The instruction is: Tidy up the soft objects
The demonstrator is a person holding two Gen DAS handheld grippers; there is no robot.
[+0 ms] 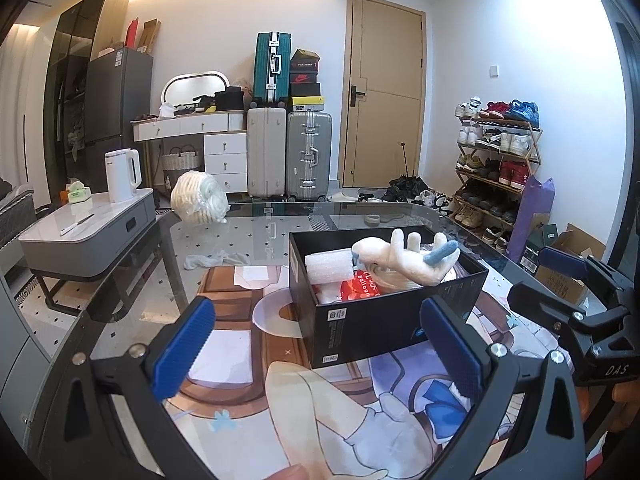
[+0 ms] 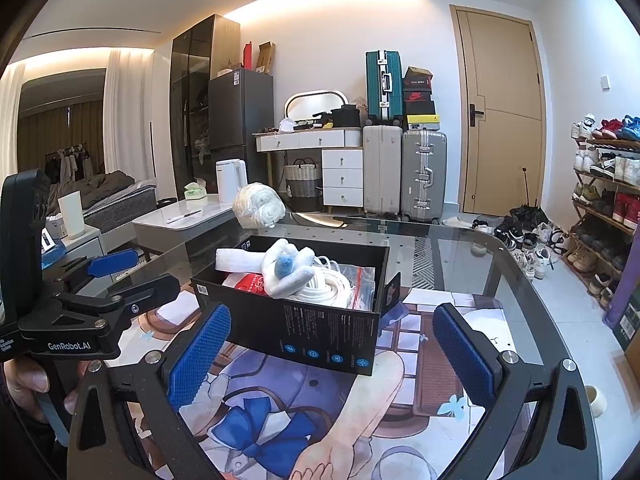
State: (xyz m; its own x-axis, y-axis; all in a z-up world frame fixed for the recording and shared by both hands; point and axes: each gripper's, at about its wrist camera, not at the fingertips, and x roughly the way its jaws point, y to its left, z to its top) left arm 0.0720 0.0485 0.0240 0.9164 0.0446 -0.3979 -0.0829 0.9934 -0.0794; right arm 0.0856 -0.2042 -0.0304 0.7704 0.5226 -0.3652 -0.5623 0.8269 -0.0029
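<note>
**Soft things gathered in the black box, both grippers empty**

On the glass table (image 1: 240, 240), over a printed mat (image 1: 248, 360), the black box (image 1: 372, 328) sits open-topped so soft items can be dropped in from above. Inside, a white plush toy (image 1: 408, 256) with a blue tail lies on top at about 1 o'clock, a white foam roll (image 1: 328, 266) at 10 o'clock, a red balloon packet (image 1: 362, 286) beneath, and a coil of white cord (image 2: 328, 286) in a zip bag. The left gripper (image 1: 316, 348) and right gripper (image 2: 332, 348) hover near the box, jaws spread wide, gripping nothing. A white wrapped bundle (image 1: 200, 202) waits at the table's far edge, about 11 o'clock, probably next.
</note>
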